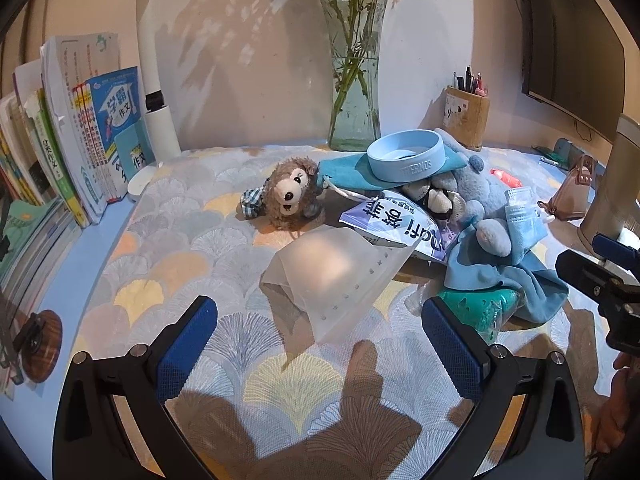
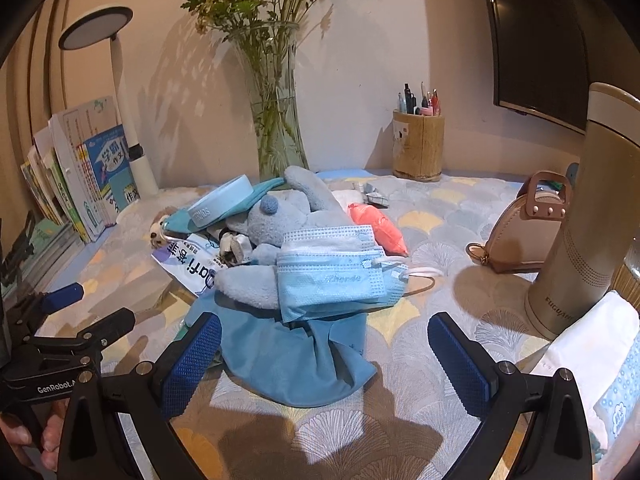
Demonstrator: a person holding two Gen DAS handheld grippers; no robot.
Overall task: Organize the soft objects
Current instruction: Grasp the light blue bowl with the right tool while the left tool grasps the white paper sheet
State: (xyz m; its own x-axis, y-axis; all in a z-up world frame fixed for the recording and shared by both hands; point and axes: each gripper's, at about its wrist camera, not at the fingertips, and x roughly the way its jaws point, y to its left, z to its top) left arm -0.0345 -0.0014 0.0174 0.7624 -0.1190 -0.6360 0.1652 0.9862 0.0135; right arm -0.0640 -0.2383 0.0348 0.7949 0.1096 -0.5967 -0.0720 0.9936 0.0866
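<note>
A pile of soft things lies mid-table. A brown plush bear (image 1: 289, 196) lies at its left. A grey-blue plush elephant (image 2: 288, 216) lies in the middle under blue face masks (image 2: 332, 276), on a blue cloth (image 2: 296, 356). A frosted plastic bag (image 1: 336, 276) lies in front of my left gripper (image 1: 320, 344), which is open and empty. My right gripper (image 2: 324, 364) is open and empty, its fingers astride the near edge of the blue cloth. The left gripper also shows in the right wrist view (image 2: 72, 312).
A light blue Thermos ring (image 1: 404, 160) rests on a teal pouch. A glass vase (image 1: 354, 80) and pen holder (image 2: 418, 144) stand at the back. Books (image 1: 80, 128) and a lamp stand left. A tall flask (image 2: 580, 232), a tan purse (image 2: 528, 236) and tissues (image 2: 600, 368) are right.
</note>
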